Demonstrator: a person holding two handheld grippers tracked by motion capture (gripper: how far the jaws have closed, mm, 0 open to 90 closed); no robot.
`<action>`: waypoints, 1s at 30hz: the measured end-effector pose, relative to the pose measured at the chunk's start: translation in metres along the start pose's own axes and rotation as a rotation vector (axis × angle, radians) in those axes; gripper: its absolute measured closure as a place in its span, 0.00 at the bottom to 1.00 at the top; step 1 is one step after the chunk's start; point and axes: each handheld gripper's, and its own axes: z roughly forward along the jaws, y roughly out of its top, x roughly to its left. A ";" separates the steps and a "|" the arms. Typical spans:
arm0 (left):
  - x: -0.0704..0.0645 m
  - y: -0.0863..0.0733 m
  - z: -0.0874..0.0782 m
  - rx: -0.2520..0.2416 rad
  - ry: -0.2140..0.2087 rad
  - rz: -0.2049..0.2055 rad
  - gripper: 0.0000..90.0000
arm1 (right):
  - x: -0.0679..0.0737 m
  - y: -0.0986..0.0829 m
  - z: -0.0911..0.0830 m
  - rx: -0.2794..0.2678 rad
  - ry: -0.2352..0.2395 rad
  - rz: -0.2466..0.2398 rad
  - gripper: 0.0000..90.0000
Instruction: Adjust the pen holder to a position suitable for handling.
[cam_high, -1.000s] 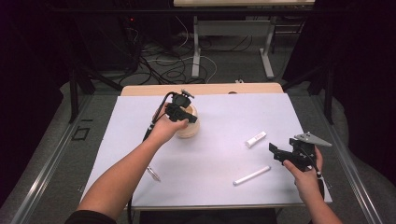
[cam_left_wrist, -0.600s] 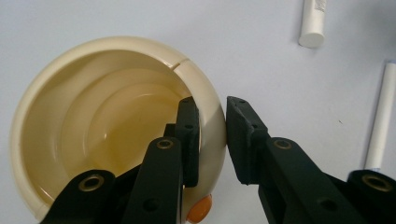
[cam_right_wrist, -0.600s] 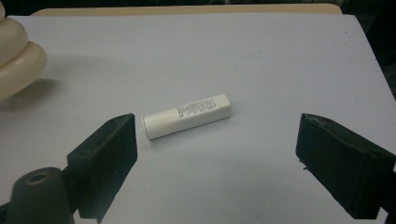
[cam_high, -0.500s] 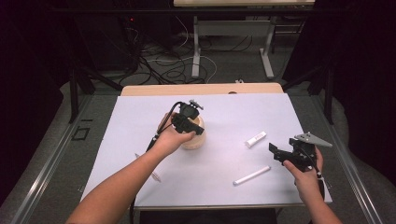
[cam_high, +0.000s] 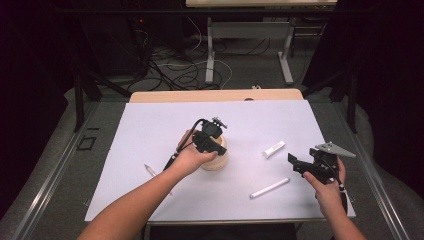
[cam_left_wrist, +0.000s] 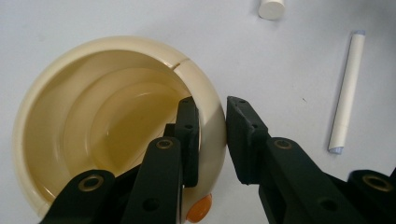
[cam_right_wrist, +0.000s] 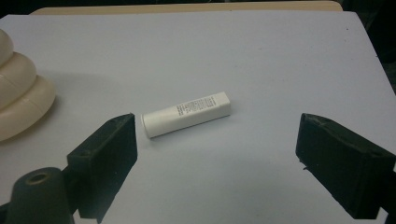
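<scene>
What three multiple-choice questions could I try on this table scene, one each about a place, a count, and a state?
1. Where are the left gripper's jaws?
A. one inside and one outside the cream ribbed cup's rim
B. around the marker
C. over bare table

2. How many white stick-shaped things lie right of the cup in the high view?
A. one
B. two
C. four

3. How is the right gripper set?
A. shut on the tube
B. wide open
C. shut on the cup

Answers: 1 A, the rim wall sits between the jaws. 2 B, a short white tube and a long white marker. 3 B, its jaws stand far apart with the tube lying beyond them.
</scene>
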 end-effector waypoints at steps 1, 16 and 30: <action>-0.001 0.000 0.001 0.001 0.000 0.000 0.84 | 0.000 0.000 0.000 0.001 -0.003 0.002 0.14; -0.012 0.002 0.006 0.011 -0.016 0.016 0.84 | 0.001 -0.001 0.000 -0.006 -0.003 0.012 0.14; -0.015 0.000 0.007 0.011 -0.025 0.043 0.84 | 0.000 0.000 0.000 -0.001 -0.002 0.002 0.14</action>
